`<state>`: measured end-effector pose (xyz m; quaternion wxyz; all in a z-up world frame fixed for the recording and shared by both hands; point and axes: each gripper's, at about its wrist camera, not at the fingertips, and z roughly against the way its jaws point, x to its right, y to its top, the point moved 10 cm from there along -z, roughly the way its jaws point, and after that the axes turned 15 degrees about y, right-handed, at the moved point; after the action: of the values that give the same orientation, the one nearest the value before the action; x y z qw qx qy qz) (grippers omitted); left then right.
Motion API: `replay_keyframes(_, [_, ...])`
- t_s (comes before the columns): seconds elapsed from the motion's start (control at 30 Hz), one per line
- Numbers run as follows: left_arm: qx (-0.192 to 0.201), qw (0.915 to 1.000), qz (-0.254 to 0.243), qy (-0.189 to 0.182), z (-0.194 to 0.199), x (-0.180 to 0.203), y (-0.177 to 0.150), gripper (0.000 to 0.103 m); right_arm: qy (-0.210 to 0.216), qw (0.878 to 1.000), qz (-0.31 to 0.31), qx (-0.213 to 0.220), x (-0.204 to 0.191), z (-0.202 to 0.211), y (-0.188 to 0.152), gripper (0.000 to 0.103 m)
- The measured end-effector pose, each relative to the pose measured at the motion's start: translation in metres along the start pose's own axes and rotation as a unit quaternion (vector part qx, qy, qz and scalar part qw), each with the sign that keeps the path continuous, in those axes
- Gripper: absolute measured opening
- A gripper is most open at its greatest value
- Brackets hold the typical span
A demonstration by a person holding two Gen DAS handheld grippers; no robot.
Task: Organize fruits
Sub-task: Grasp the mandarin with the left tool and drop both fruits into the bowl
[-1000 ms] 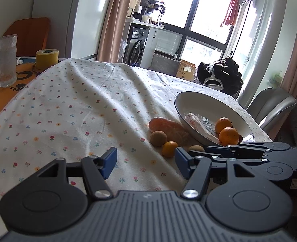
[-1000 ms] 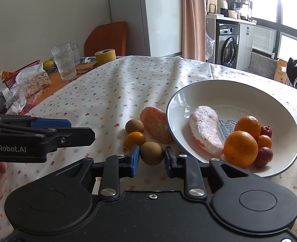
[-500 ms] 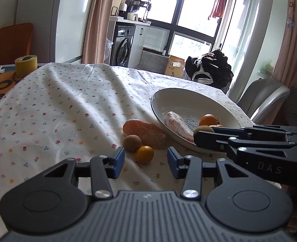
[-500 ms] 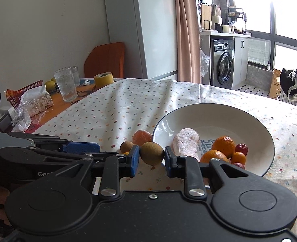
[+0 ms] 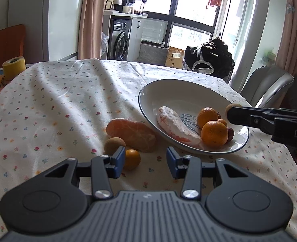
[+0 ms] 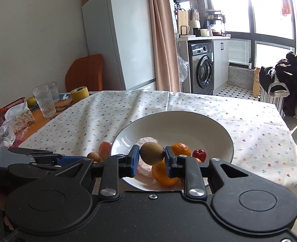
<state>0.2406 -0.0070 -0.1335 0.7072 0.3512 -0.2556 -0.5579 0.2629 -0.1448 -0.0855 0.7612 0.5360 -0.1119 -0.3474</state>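
Observation:
My right gripper (image 6: 150, 159) is shut on a small brown round fruit (image 6: 151, 153), held in the air above the white bowl (image 6: 215, 133). The bowl (image 5: 172, 92) holds a wrapped peeled citrus piece (image 5: 176, 127), oranges (image 5: 214, 134) and small red fruits (image 6: 199, 153). On the flowered cloth left of the bowl lie a peeled citrus piece (image 5: 131, 134), a brown fruit (image 5: 114, 144) and a small orange (image 5: 131, 159). My left gripper (image 5: 146, 161) is open, low over the cloth, with the small orange by its left finger. The right gripper (image 5: 269, 121) comes in from the right over the bowl's rim.
A yellow tape roll (image 5: 14, 66), drinking glasses (image 6: 44, 100) and a red basket with packets (image 6: 13, 111) sit at the table's far left. A grey chair (image 5: 267, 86) stands at the right edge. An orange chair (image 6: 84, 72) and fridge (image 6: 118, 46) stand behind.
My right gripper lifted the brown fruit off the cloth and carried it up over the bowl. My left gripper turned right and neared the loose fruits, staying open.

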Motion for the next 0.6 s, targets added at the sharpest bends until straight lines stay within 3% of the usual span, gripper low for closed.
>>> replay_keyframes(0.1, [-0.012,0.9998,-0.002,0.016,-0.007,-0.001,-0.002,0.043,-0.009,1.0,-0.008,0.004,0.012,0.005,-0.001,0.025])
replay_keyframes(0.2, [-0.035,0.9992,-0.002,0.022,-0.016,-0.003,-0.01,0.032,-0.017,1.0,-0.018,0.007,0.023,0.008,-0.003,0.025])
replay_keyframes(0.33, [-0.033,0.9989,0.009,0.031,-0.018,-0.007,-0.009,0.022,-0.022,0.999,-0.026,0.008,0.033,0.009,-0.007,0.025])
replay_keyframes(0.6, [-0.01,0.9994,0.013,0.029,-0.003,-0.003,0.005,0.021,-0.033,0.998,-0.042,0.017,0.053,0.016,-0.012,0.025])
